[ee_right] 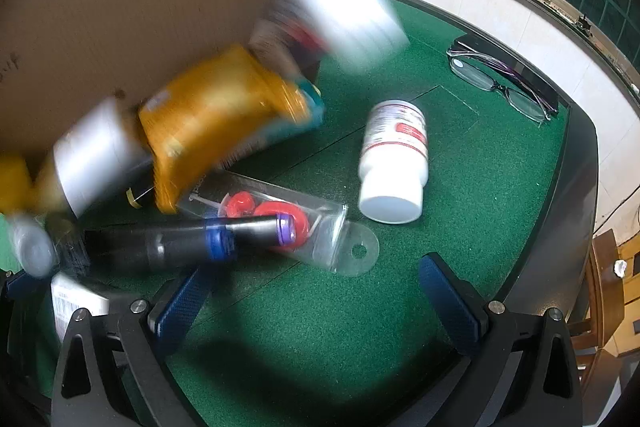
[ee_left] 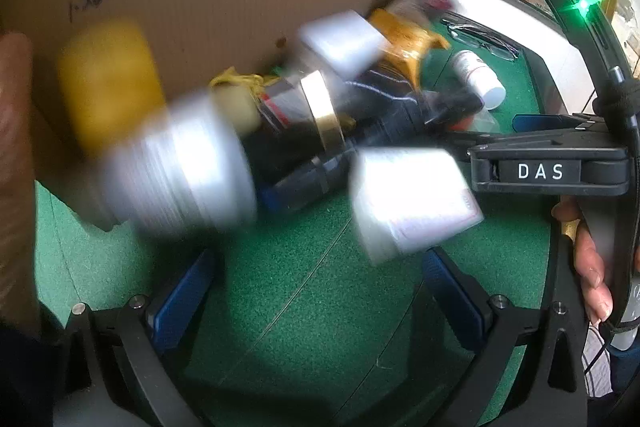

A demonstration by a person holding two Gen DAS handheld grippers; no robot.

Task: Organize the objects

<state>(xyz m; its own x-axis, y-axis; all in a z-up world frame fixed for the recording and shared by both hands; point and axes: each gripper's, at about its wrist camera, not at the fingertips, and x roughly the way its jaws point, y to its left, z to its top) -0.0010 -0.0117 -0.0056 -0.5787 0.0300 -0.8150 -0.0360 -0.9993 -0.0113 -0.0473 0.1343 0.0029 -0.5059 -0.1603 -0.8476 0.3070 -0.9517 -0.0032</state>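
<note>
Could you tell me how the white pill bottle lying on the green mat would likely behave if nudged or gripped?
The white pill bottle lies on its side on the green mat, so a sideways push would probably roll it. Its smooth rounded plastic could slip between pads. It looks rigid, not fragile.

A green felt table top [ee_right: 460, 187] carries everything. On it a white pill bottle [ee_right: 394, 163] lies on its side, well apart from a pair of glasses [ee_right: 500, 81] near the far edge. A clear plastic packet [ee_right: 280, 223] with red pieces inside lies flat, a dark tube [ee_right: 180, 241] across it. A cardboard box [ee_right: 140, 7] stands behind; blurred packets and bottles are heaped against it.
</note>
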